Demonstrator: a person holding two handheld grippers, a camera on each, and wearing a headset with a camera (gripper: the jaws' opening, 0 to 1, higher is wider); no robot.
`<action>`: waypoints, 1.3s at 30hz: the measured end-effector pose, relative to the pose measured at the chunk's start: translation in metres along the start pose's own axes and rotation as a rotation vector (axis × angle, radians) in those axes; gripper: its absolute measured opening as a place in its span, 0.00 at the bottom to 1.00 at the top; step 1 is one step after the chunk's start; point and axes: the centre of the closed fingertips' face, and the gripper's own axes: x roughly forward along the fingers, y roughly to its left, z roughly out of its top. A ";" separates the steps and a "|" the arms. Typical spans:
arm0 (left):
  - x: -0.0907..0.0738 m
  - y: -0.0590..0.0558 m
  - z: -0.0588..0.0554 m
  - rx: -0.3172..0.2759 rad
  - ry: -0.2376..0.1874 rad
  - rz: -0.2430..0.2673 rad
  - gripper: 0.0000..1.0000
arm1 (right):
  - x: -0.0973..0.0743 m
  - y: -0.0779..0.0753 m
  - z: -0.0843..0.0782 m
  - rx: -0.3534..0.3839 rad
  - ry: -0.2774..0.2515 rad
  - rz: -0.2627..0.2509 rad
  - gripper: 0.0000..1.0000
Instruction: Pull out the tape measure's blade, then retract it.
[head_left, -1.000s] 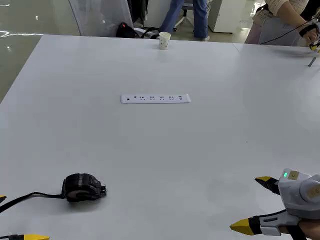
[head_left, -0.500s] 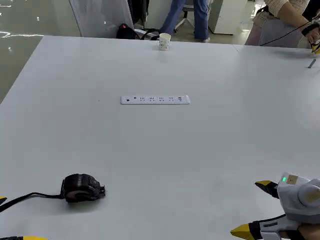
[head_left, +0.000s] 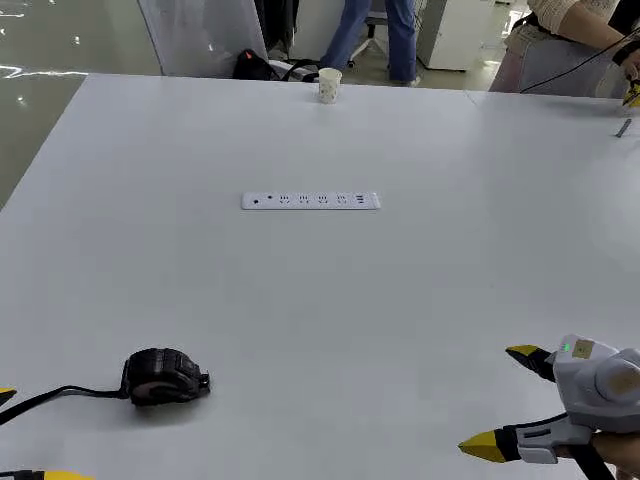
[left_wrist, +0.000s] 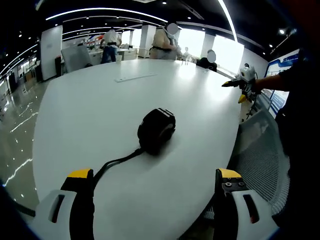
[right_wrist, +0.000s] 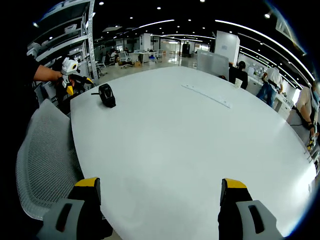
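Head view: the tape (head_left: 165, 376) lies near the surface's (head_left: 420, 260) near-left corner, its strap (head_left: 60, 393) trailing left. The right gripper (head_left: 502, 400) hangs over the near-right edge.
Left gripper view: the left gripper (left_wrist: 154, 175) has its jaws spread and empty, with the tape just ahead.
Right gripper view: jaws spread and empty, with the tape well apart.

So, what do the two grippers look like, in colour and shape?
The right gripper and the left gripper look alike: two dark jaws with yellow tips on a pale grey-white body. A small green light shows on the right one.
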 end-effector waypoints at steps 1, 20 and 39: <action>0.000 0.002 0.000 0.010 0.006 0.003 0.99 | 0.001 0.001 0.002 -0.011 -0.003 0.011 0.99; 0.017 0.007 0.007 0.187 0.115 -0.083 0.99 | 0.031 0.018 0.036 -0.118 0.035 0.116 0.99; 0.046 0.009 0.027 0.358 0.249 -0.200 0.99 | 0.086 0.048 0.092 -0.257 0.040 0.241 0.99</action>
